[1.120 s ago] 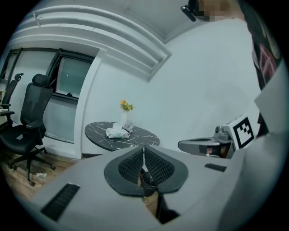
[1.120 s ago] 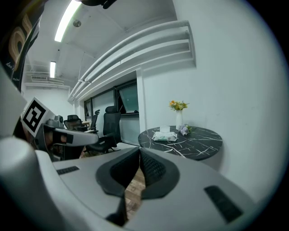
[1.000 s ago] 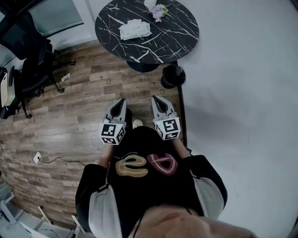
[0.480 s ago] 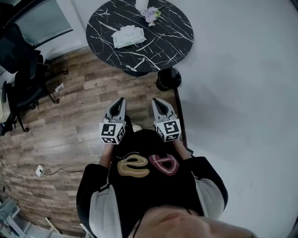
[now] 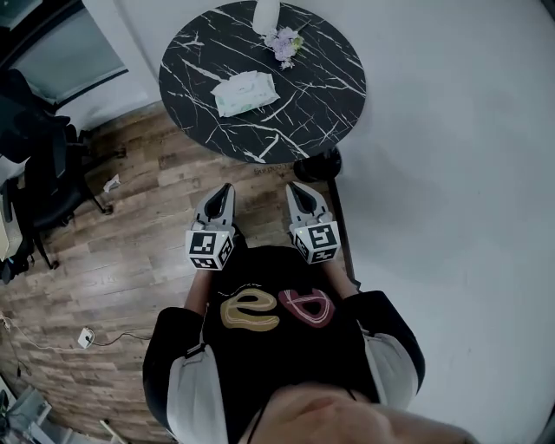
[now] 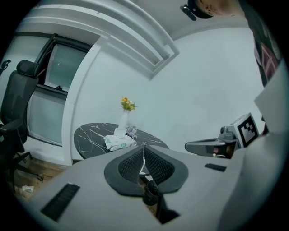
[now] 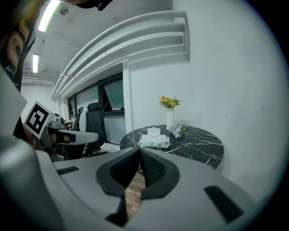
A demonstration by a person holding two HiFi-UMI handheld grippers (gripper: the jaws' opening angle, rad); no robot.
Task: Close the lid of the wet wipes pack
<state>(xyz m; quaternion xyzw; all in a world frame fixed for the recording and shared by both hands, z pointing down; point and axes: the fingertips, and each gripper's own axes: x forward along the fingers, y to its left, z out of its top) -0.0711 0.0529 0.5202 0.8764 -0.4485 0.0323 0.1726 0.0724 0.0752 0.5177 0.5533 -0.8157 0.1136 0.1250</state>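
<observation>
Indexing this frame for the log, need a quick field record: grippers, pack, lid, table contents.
left gripper: jaws together, empty, short of the table
right gripper: jaws together, empty, short of the table
wet wipes pack: lying on round black marble table
lid: flipped up, open
also on table: white vase, small flowers

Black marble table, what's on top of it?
A wet wipes pack with its lid up, a white vase of flowers, and a purple sprig beside the vase. Anything under the pack is covered.
</observation>
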